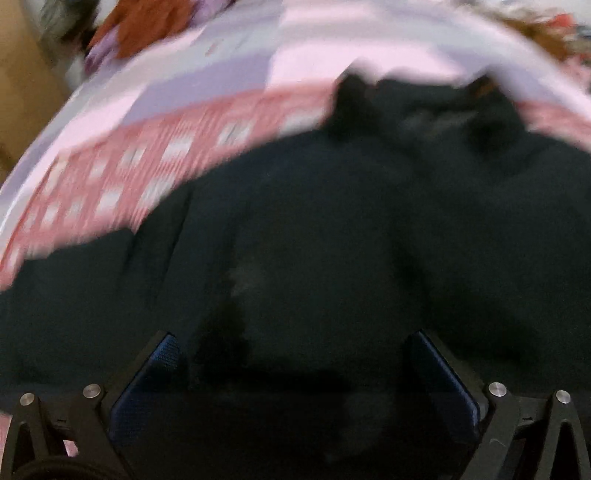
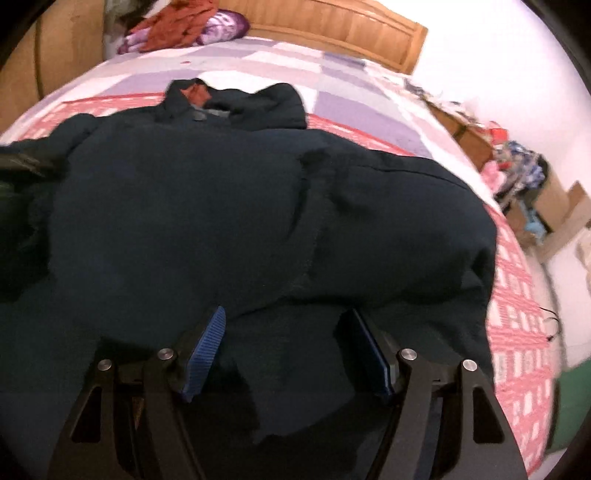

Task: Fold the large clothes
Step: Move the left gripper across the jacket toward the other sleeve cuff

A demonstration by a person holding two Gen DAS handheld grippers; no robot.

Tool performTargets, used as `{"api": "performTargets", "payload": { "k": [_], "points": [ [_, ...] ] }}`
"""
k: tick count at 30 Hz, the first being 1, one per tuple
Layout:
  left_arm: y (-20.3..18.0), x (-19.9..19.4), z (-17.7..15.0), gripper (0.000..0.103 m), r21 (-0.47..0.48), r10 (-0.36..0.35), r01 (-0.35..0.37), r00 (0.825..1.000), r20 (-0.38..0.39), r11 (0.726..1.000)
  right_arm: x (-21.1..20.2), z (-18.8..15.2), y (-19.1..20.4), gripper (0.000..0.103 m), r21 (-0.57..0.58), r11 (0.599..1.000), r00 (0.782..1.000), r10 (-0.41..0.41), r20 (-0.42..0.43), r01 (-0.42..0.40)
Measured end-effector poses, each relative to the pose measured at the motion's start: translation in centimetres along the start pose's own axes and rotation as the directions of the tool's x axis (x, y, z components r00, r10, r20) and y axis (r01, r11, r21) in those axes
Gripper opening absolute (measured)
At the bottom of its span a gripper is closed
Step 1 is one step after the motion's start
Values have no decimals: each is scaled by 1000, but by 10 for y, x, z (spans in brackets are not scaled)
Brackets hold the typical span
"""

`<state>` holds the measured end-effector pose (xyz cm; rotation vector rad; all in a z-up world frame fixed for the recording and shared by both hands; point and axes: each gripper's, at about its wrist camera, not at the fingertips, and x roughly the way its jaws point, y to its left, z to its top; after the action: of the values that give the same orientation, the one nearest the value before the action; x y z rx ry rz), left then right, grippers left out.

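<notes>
bed (image 2: 362,77) with pink and purple quilt is carrying the dark jacket (image 2: 221,206), lying spread flat, collar at far end. left gripper (image 1: 295,369) and right gripper (image 2: 288,347) are both hovering over the near hem, jaws released, gripping nothing. step looks like pre-grasp; next is likely pinching the hem edge to fold.

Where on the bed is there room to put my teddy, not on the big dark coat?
The bare bedspread between the dark coat's collar and the wooden headboard is free. A thin strip runs along the coat's right side. The far left corner is crowded by a clothes pile.
</notes>
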<state>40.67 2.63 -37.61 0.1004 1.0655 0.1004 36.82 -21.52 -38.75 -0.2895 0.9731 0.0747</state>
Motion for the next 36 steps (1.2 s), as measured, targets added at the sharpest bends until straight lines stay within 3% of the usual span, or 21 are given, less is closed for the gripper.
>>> {"api": "performTargets", "payload": {
  "k": [2, 4, 8, 10, 12, 13, 14, 17, 20, 26, 30, 34, 36],
  "points": [
    [20, 8, -8, 103, -85, -80, 78, 997, -22, 993, 0, 4, 4, 73, -49, 997, 998, 62, -5, -62],
    [22, 1, -12, 103, -58, -49, 49, 999, 3, 997, -13, 7, 11, 73, -93, 992, 995, 93, 21, -91],
    [13, -2, -15, 103, 7, -6, 6, 1000, 28, 1000, -51, 18, -30, 73, -3, 999, 975, -38, 218, 39],
    [16, 1, -16, 103, -23, -13, 13, 1000, 9, 1000, -33, 30, -52, 73, 27, 997, 983, -70, 170, 67],
    [17, 3, -17, 103, -37, -25, 25, 1000, 9, 999, 15, 33, -74, 74, 5, 992, 992, -128, 10, 128],
    [13, 1, -20, 103, -21, -34, 34, 999, 19, 999, 30, 31, -88, 74, 27, 995, 995, -95, -20, 95],
    [7, 1, -20, 103, 0, -30, 30, 999, 27, 1000, 36, 30, -101, 74, 66, 996, 998, -64, -18, 65],
    [1, 2, -22, 103, 28, 2, -3, 999, 45, 1000, 48, 34, -116, 80, 132, 987, 995, -88, -46, 93],
    [8, 3, -24, 103, -18, -24, 24, 999, 32, 1000, 42, 31, -114, 81, 157, 984, 996, -82, -45, 89],
    [8, -5, -31, 103, 1, -28, 28, 999, 40, 1000, 19, 10, -96, 82, 86, 992, 995, -97, -10, 97],
    [6, -24, -35, 103, 17, -12, 11, 998, 62, 1000, 4, 4, -95, 82, 144, 985, 996, -92, -19, 93],
    [-11, -53, -8, 103, 54, -76, 67, 981, 178, 996, -17, 18, -80, 82, 136, 986, 991, -111, 72, 100],
    [-24, -49, 12, 103, 66, -111, 100, 978, 178, 993, -17, 34, -66, 82, 110, 990, 990, -97, 99, 86]
  ]
}}
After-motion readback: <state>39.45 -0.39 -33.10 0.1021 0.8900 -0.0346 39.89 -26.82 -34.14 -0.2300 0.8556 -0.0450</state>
